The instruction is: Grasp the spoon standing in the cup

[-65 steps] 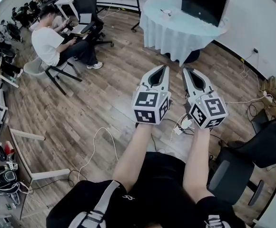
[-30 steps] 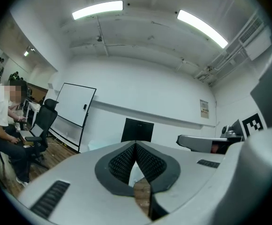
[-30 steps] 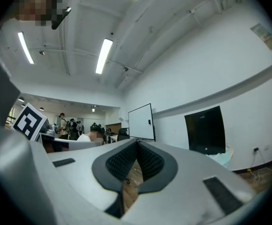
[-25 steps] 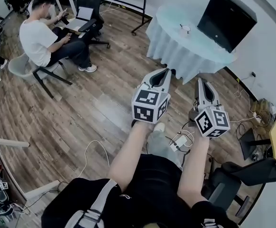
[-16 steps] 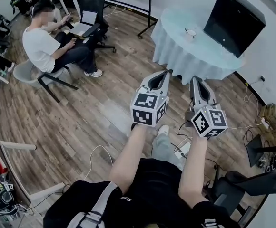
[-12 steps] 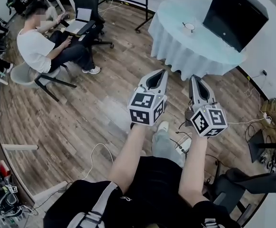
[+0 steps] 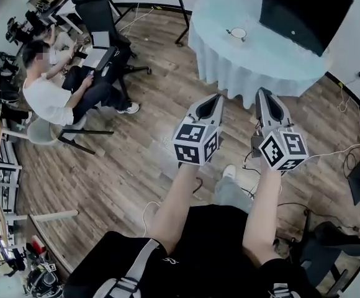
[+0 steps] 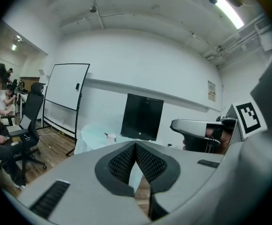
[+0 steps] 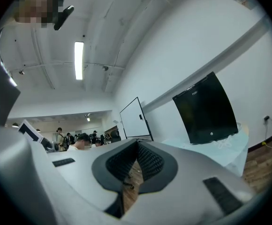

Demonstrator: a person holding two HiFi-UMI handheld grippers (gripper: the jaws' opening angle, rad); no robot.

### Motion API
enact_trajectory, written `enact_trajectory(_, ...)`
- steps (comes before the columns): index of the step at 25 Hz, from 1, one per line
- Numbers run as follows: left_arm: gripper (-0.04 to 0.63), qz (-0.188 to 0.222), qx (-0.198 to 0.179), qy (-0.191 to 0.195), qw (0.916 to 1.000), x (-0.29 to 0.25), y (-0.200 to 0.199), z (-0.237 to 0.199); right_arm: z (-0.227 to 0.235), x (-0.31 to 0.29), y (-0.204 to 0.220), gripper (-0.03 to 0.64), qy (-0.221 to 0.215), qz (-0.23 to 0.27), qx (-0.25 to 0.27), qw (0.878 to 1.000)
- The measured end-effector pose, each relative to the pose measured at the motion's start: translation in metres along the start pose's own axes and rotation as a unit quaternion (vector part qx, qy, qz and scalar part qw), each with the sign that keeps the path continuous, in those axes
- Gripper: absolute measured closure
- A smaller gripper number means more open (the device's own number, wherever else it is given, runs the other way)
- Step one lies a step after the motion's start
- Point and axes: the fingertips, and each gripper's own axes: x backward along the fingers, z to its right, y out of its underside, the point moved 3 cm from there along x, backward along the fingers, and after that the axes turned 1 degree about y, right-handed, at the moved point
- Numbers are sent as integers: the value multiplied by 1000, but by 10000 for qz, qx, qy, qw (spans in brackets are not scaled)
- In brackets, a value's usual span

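A white cup (image 7: 237, 33) with a spoon (image 7: 229, 31) in it stands on the round table (image 7: 254, 54) with the pale blue cloth, far ahead of both grippers. The left gripper view shows the same cup (image 8: 110, 137) small beside the black monitor (image 8: 141, 116). My left gripper (image 7: 215, 97) is shut, jaws meeting at the tip, nothing between them. My right gripper (image 7: 264, 92) is shut and empty too. Both are held out over the wooden floor, well short of the table.
A black monitor (image 7: 304, 8) stands on the table at the right. A seated person (image 7: 56, 95) with a laptop, office chairs (image 7: 96, 8) and a whiteboard stand (image 7: 180, 11) occupy the left and back. Cables and a power strip (image 7: 354, 148) lie on the floor at right.
The view has swung so the table and cup sit higher and nearer the middle. Both grippers stay shut and side by side, slightly further right in the frame.
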Motion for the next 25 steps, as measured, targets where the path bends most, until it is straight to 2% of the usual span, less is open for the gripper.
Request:
enact_trajectory(6, 581, 138, -248, -71, 9996, -45, -38, 0, 36, -37, -36, 614, -142, 202, -6, 9997)
enact_trajectory(15, 581, 519, -284, -156, 9981, -84, -69, -1, 57, -66, -72, 614, -391, 356, 393, 9978)
enact_trajectory(19, 581, 592, -306, -241, 9975, -89, -76, -7, 60, -76, -71, 614, -448, 318, 398, 9977)
enact_trajectory(25, 581, 504, -101, -506, 9974, -104, -72, -46, 56, -111, -62, 614, -594, 131, 516, 9968)
